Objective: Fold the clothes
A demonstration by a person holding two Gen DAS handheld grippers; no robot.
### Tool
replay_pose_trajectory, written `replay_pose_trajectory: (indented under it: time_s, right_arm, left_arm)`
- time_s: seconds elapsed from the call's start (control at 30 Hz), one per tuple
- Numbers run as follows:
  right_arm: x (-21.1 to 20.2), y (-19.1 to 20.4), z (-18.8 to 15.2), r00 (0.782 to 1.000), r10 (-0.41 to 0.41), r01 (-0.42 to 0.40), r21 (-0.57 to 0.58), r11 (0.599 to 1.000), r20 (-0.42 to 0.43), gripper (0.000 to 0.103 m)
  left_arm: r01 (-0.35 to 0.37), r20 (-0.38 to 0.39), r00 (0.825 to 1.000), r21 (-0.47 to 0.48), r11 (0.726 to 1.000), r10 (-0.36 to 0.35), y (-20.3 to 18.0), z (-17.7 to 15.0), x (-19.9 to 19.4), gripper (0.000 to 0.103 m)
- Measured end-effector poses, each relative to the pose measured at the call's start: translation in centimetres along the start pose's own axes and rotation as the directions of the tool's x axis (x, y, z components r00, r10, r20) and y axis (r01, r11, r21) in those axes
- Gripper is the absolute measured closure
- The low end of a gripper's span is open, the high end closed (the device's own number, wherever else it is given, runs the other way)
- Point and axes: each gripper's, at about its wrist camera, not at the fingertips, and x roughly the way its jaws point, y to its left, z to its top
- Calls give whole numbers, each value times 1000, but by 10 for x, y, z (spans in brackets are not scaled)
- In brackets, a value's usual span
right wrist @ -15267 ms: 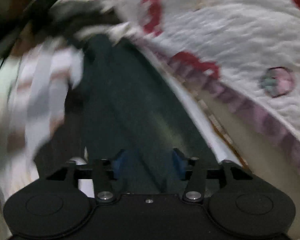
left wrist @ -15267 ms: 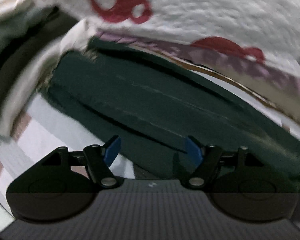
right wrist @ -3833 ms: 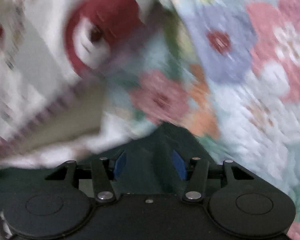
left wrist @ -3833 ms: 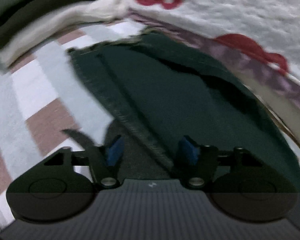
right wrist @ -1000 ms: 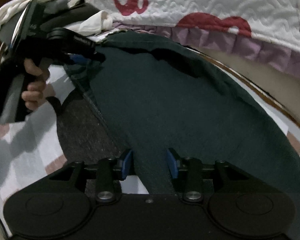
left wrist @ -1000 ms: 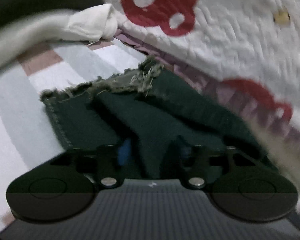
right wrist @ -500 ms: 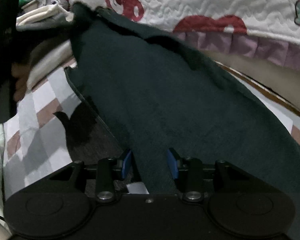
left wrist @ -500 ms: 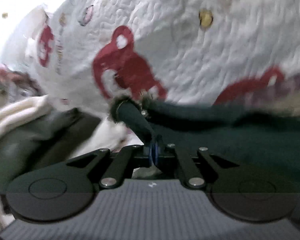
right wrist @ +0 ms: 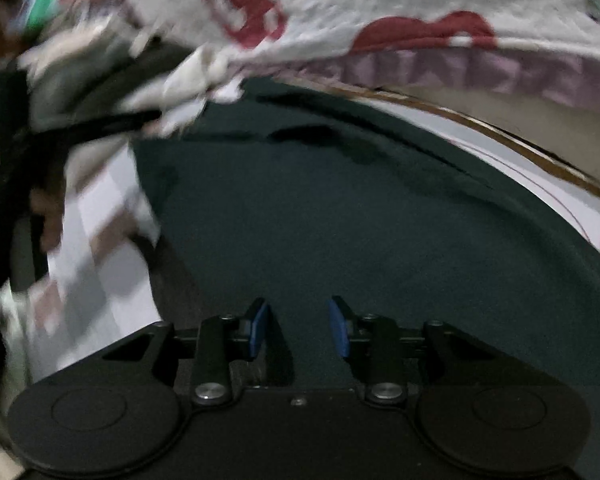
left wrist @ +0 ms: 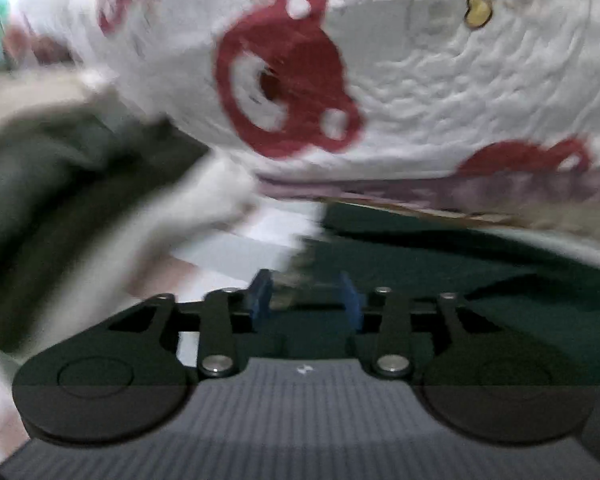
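A dark green garment (right wrist: 340, 208) lies flat on a checked sheet (right wrist: 100, 208), folded lengthwise, with its end toward the pile at the upper left. My right gripper (right wrist: 298, 330) is open just above the cloth's near part, nothing between its blue pads. In the left wrist view the same garment (left wrist: 480, 280) spreads to the right, and my left gripper (left wrist: 305, 300) is open at its left end, the cloth's edge lying under the gap between the pads. The left view is blurred by motion.
A white quilt with red bear prints (left wrist: 380, 80) and a purple frill (right wrist: 460, 68) hangs over the far side. A heap of grey-green and cream clothes (left wrist: 60, 184) lies at the left. A person's hand (right wrist: 44, 212) holds the other gripper at the left edge.
My left gripper, shut on the garment's end and lifted half a second ago, has opened and let the cloth drop flat. The right gripper stays open over the cloth.
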Motion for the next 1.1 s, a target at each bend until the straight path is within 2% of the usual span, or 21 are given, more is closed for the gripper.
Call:
replay_pose_trajectory:
  time_s: [0.03,0.07,0.13,0.2,0.27,0.33,0.37,0.43,0.47,0.53,0.7,0.73,0.8,0.83,0.87,0.9,0.93,0.97,1.0,1.03,1.1]
  right_arm:
    - [-2,-8,4,1000,-12,11,46,999,12,62]
    - [-3,-16,7,999,-35,33,89,995,21,60]
    - [-6,-38,11,993,-118,112,176,978,25,59]
    - [-8,-56,11,970,-241,233,215,949,11,59]
    - [-7,-66,10,944,-331,324,218,921,-3,58]
    - [-4,-72,8,940,-340,332,231,914,-6,55]
    - [-1,-73,8,942,-335,326,234,916,-3,54]
    - [2,-70,8,944,-329,319,221,921,9,42]
    - [4,-70,8,946,-325,314,215,925,13,39]
    - [5,-69,8,948,-318,308,211,928,18,34]
    - [4,-72,9,953,-303,289,236,928,25,31]
    - [4,-73,10,954,-299,284,245,927,26,29]
    - [5,-72,10,955,-294,279,251,927,23,25]
    - [6,-71,11,956,-292,278,252,927,22,21]
    - [6,-71,11,956,-291,276,255,927,22,20]
    - [6,-71,12,957,-290,275,257,927,23,20]
    - [7,-71,12,957,-289,274,259,926,23,20]
    - [7,-71,12,957,-288,272,261,926,23,20]
    - [7,-71,12,958,-287,271,263,926,23,20]
    - [7,-71,13,958,-286,270,265,926,24,20]
    - [5,-74,13,959,-282,260,287,922,37,20]
  left_arm:
    - [74,-34,997,-55,996,-76,1,1,7,61]
    - [144,-67,986,-110,983,-152,2,2,15,60]
    - [162,-114,981,24,986,-159,-20,-4,27,59]
    - [165,-155,979,193,967,-136,-45,-11,38,59]
    - [170,-192,976,357,918,-106,-70,-18,49,57]
    - [178,-222,972,509,842,-71,-94,-26,61,51]
    - [165,-230,972,502,849,-53,-97,-24,69,51]
    - [106,-210,978,450,887,-10,-92,-14,90,50]
    - [74,-199,980,425,902,14,-89,-8,101,44]
    - [54,-186,982,402,914,24,-80,3,114,41]
    - [-46,-100,990,447,893,101,-84,10,131,40]
    - [-86,-72,988,457,886,133,-84,12,132,40]
    - [-184,-16,976,467,865,216,-83,20,137,41]
    - [-227,0,967,450,864,254,-78,29,140,42]
    - [-252,4,962,412,876,275,-71,40,140,43]
    - [-251,-3,963,355,901,269,-61,51,138,43]
    - [-222,-7,972,298,928,234,-52,60,133,43]
    - [-184,-7,981,242,953,192,-44,68,128,44]
    - [-117,-28,992,204,972,125,-39,73,126,44]
    - [-39,-54,997,170,985,49,-35,77,125,44]
    - [68,-101,994,161,985,-53,-39,78,126,43]
